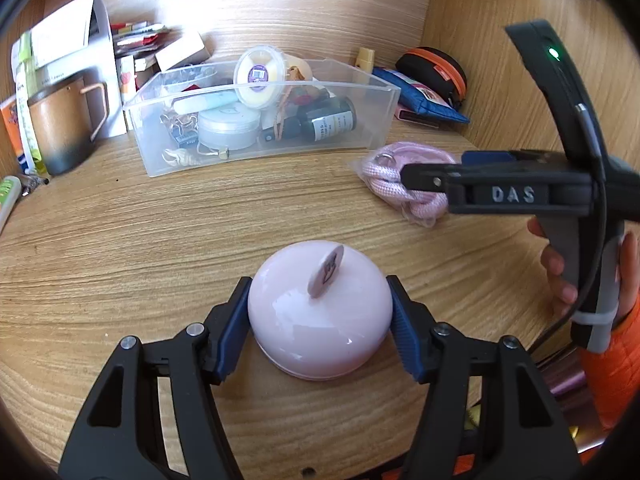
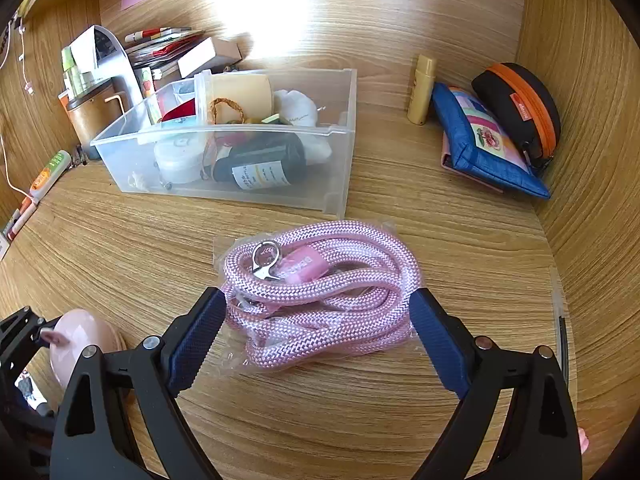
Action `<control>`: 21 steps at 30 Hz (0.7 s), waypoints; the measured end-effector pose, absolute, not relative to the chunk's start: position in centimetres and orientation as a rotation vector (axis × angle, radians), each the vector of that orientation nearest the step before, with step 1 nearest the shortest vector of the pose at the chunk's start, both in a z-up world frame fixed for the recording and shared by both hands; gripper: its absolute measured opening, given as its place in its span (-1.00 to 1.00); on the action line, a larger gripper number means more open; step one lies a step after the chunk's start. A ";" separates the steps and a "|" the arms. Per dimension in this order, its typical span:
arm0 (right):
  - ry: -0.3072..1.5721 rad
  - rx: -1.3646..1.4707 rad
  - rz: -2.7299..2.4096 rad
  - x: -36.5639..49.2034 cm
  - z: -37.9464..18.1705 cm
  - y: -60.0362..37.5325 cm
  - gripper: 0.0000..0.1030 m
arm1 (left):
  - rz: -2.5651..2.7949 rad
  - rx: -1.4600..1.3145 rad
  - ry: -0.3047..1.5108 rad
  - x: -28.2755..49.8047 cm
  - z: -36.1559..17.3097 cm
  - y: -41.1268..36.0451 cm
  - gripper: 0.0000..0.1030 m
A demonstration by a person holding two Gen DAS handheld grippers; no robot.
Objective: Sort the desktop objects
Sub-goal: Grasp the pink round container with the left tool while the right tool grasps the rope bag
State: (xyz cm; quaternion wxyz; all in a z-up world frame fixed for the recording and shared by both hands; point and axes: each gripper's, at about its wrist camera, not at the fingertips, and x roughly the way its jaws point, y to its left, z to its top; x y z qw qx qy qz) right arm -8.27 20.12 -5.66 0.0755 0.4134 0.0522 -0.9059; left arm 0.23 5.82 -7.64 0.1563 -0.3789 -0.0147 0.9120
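Note:
A glossy pink dome-shaped object (image 1: 320,328) with a small oval tab on top sits on the wooden desk. My left gripper (image 1: 317,280) is shut on it, one blue pad against each side. In the right wrist view the same dome (image 2: 80,340) shows at the far left. A coiled pink rope strap in a clear bag (image 2: 320,300) lies on the desk to the right of the dome. My right gripper (image 2: 318,292) stands open and wide, with a finger on either side of the bag. The left wrist view shows this gripper (image 1: 412,176) from the side, over the rope (image 1: 404,160).
A clear plastic bin (image 1: 384,92) holding bottles, tins and small items stands behind, also seen as the bin (image 2: 340,140). A brown mug (image 1: 60,128) and stacked papers are at back left. A blue pouch (image 2: 480,148), an orange-trimmed case (image 2: 520,104) and a yellow tube (image 2: 420,92) sit at back right by the side wall.

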 end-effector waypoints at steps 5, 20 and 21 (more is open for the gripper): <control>0.137 1.247 -2.732 -8.5 -5.4 21.1 0.78 | 2.627 -1.075 -0.009 -1.0 -6.6 6.1 0.23; -0.050 1.342 -2.598 -11.3 -6.8 24.4 0.78 | 2.659 -1.023 0.040 -5.1 -3.6 7.3 0.23; -0.063 1.347 -2.590 -11.5 -6.9 24.5 0.78 | 2.662 -1.027 0.040 -5.3 -3.6 7.3 0.23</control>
